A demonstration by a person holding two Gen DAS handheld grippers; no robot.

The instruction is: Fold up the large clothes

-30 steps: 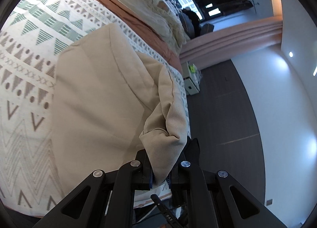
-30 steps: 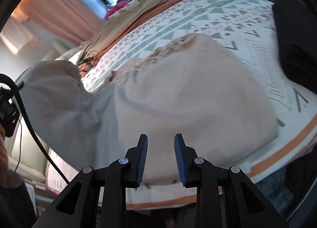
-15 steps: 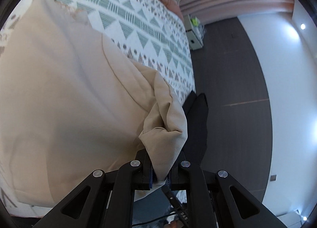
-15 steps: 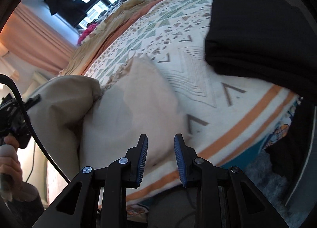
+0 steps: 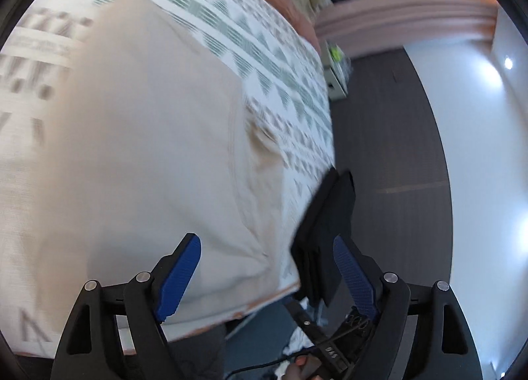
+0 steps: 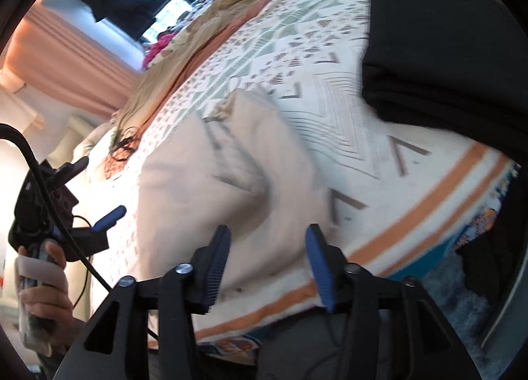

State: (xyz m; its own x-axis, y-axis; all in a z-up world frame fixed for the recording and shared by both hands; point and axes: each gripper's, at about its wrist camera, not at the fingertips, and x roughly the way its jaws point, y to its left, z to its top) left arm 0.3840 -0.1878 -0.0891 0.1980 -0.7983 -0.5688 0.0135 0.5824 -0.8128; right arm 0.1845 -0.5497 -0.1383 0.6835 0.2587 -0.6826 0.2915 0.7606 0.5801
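On the bed (image 5: pixel 270 59), the blurred beige garment (image 5: pixel 148 155) lies under both spread, empty claws: left claw (image 5: pixel 266 276), right claw (image 6: pixel 269 266).

1. my left gripper (image 5: pixel 267 276) is black, with angular linkage arms and triangular cut-outs.
2. its fingers carry blue ribbed pads (image 5: pixel 180 277); silver round screws sit at the joints.
3. my right gripper (image 6: pixel 268 262) has the same black frame, blue pads and silver screws.
4. in the right wrist view, a bare-skinned hand (image 6: pixel 44 300) grips a handle, with a black cable (image 6: pixel 36 178) looping above.
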